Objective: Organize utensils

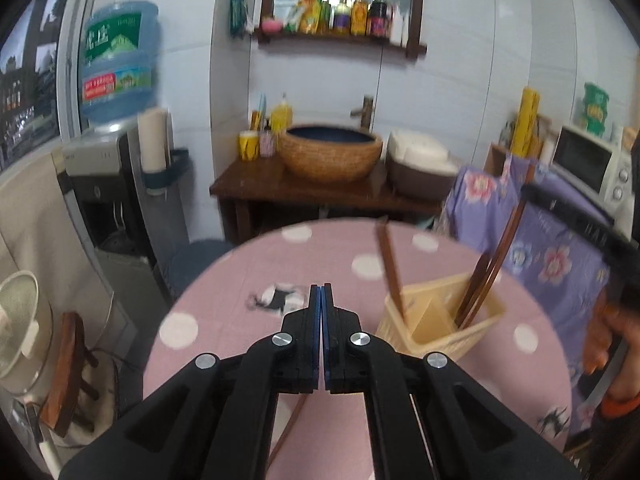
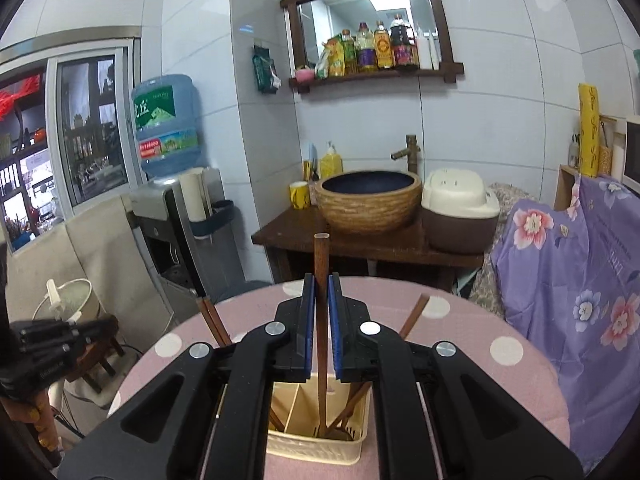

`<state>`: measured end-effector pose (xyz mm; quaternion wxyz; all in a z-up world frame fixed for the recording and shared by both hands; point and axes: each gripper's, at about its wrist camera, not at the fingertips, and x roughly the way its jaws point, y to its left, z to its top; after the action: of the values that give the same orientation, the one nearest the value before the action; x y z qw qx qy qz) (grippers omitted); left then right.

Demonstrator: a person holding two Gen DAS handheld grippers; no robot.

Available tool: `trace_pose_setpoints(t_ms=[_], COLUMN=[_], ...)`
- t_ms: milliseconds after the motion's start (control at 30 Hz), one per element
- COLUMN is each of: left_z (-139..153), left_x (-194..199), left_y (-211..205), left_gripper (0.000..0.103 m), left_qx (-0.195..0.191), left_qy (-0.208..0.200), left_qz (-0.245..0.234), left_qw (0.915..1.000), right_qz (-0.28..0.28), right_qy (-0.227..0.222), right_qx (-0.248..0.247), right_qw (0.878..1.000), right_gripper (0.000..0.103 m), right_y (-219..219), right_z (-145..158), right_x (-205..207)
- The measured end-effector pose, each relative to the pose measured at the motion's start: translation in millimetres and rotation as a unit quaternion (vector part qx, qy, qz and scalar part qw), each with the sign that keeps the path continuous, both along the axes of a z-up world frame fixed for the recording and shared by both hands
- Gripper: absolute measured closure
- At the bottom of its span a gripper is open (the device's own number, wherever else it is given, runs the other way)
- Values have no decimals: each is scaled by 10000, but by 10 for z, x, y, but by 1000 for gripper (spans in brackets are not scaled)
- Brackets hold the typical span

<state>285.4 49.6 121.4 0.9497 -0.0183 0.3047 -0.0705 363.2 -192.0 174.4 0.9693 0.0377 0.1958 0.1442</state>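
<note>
A cream utensil holder [image 1: 440, 320] with compartments stands on the pink dotted round table [image 1: 240, 280]; several brown wooden utensils [image 1: 390, 268] stand in it. My left gripper [image 1: 321, 292] is shut and empty, left of the holder. A brown stick [image 1: 286, 432] lies on the table under it. My right gripper [image 2: 321, 284] is above the holder [image 2: 316, 440], its jaws around an upright wooden utensil [image 2: 321, 256] whose lower end sits in the holder. A small gap shows on each side of the handle. Other utensils [image 2: 214, 320] lean in the holder.
A wooden stand with a woven basin [image 2: 370, 204] and a rice cooker [image 2: 460, 212] is behind the table. A water dispenser [image 2: 176, 216] stands at the left. A purple flowered cloth [image 2: 568, 264] hangs at the right. A stool [image 1: 64, 372] is at the lower left.
</note>
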Motion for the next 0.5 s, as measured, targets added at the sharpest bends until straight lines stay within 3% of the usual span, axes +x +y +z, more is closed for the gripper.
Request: trace_pose_setpoints(t_ms=[133, 300, 367, 400, 433, 467, 500], left_z=[-492, -730, -776, -801, -820, -852, -893], left_x=[27, 17, -1, -9, -22, -30, -23], left_y=[176, 244, 228, 216, 200, 172, 149], left_gripper=[101, 97, 80, 60, 48, 47, 47], left_qx=[-53, -107, -72, -44, -8, 32, 88], left_qy=[560, 780, 752, 734, 695, 676, 698], left_qz=[86, 57, 15, -11, -55, -92, -142], left_qw=[9984, 9969, 9971, 9973, 9976, 9977, 9974], right_qz=[-18, -37, -47, -72, -95, -105, -113], right_qy=[154, 178, 200, 202, 187, 159, 117], right_qx=[-20, -84, -42, -39, -42, -49, -62], right_qw=[9999, 9998, 9998, 9998, 9998, 9998, 9998], right_gripper=[95, 95, 95, 95, 94, 92, 80], right_y=[4, 12, -1, -11, -21, -33, -51], right_z=[-192, -317, -351, -371, -384, -385, -379], right_x=[24, 8, -5, -17, -37, -62, -99])
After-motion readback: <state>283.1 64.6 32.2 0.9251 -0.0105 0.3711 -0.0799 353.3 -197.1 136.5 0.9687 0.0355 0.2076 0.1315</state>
